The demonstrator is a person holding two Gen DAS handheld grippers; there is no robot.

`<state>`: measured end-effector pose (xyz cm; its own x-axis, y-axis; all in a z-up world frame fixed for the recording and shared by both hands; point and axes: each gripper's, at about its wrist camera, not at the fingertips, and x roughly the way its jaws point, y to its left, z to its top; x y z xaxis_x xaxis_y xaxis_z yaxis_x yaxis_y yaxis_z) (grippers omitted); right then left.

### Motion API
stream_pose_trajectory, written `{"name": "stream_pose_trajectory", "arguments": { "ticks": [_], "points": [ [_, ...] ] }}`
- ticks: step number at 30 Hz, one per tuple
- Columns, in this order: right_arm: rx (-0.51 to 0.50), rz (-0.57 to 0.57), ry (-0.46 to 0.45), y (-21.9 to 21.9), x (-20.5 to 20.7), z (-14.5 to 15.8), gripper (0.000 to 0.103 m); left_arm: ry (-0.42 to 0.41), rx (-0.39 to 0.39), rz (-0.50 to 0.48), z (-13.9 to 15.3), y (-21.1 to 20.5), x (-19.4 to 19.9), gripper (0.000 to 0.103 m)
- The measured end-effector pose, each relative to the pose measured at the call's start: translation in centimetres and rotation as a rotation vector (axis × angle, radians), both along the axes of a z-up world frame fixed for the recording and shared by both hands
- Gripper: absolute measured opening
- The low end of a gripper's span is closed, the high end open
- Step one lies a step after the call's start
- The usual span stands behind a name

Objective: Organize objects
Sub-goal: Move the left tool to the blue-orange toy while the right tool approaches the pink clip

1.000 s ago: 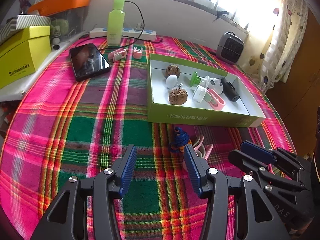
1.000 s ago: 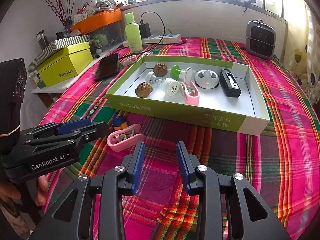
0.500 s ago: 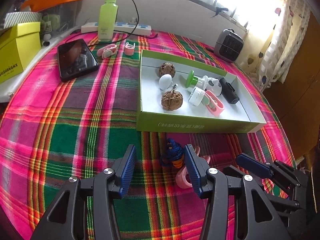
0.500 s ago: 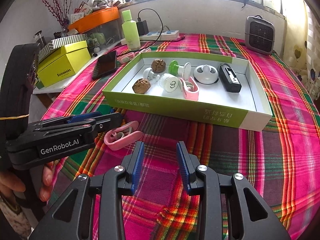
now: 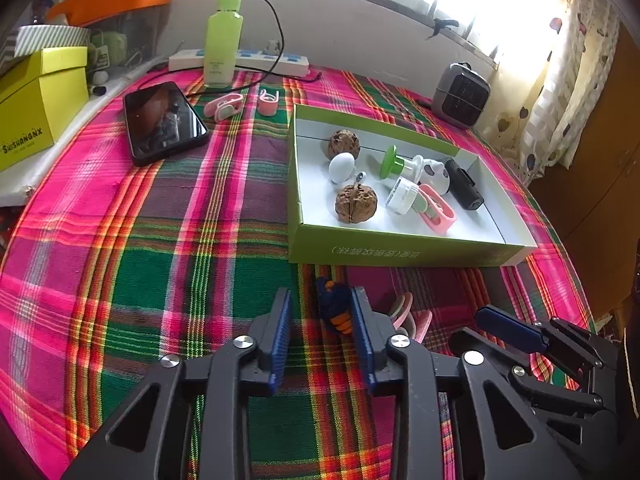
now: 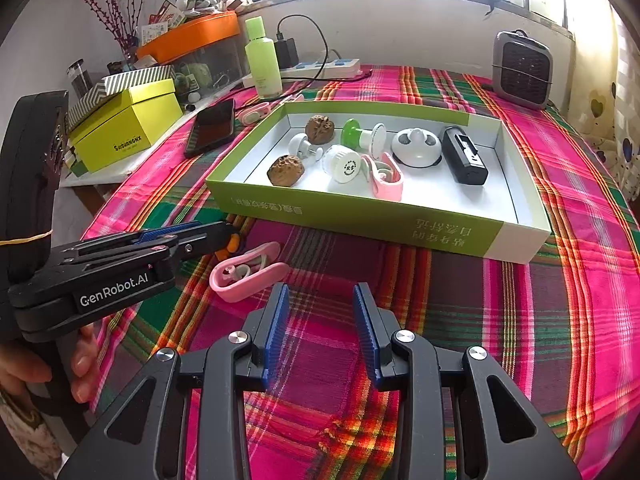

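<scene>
A small blue and orange knitted toy (image 5: pixel 335 312) lies on the plaid cloth just in front of the green box (image 5: pixel 400 252). My left gripper (image 5: pixel 320 320) has it between its jaws, which are closing; the toy sits against the right pad and the left pad is still apart from it. A pink clip (image 6: pixel 248 276) lies right beside the toy. In the right wrist view only the toy's orange end (image 6: pixel 232 245) shows past the left gripper (image 6: pixel 222 234). My right gripper (image 6: pixel 320 320) stands open over bare cloth, with nothing between its fingers.
The green box (image 6: pixel 360 220) holds two walnuts, a pink clip, a black device and several white and green pieces. A phone (image 5: pixel 164 122), a green bottle (image 5: pixel 222 40), a power strip, two pink clips, a yellow box (image 6: pixel 128 124) and a grey heater (image 6: pixel 520 68) stand at the back.
My left gripper has moved forward over the knitted toy, which now lies between its fingers, and its jaws have narrowed. The right gripper has stayed where it was.
</scene>
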<state>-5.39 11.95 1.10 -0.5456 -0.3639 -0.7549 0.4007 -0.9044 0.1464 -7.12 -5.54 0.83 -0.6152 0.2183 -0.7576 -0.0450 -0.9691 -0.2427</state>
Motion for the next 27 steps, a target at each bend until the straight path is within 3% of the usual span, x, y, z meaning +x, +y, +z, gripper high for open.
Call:
{"name": "stream_pose_trajectory", "arguments": {
  "ticks": [6, 17, 27],
  "points": [
    [0.001, 0.011, 0.005, -0.3, 0.2, 0.1, 0.035, 0.012, -0.010, 0.014, 0.2, -0.6, 0.4, 0.020],
    [-0.015, 0.055, 0.004, -2.1, 0.5, 0.3, 0.035, 0.005, -0.037, 0.064, -0.1, -2.5, 1.1, 0.020],
    [-0.029, 0.096, -0.009, -4.3, 0.6, 0.2, 0.035, -0.003, -0.014, 0.090, -0.3, -3.6, 1.5, 0.020]
  ]
}}
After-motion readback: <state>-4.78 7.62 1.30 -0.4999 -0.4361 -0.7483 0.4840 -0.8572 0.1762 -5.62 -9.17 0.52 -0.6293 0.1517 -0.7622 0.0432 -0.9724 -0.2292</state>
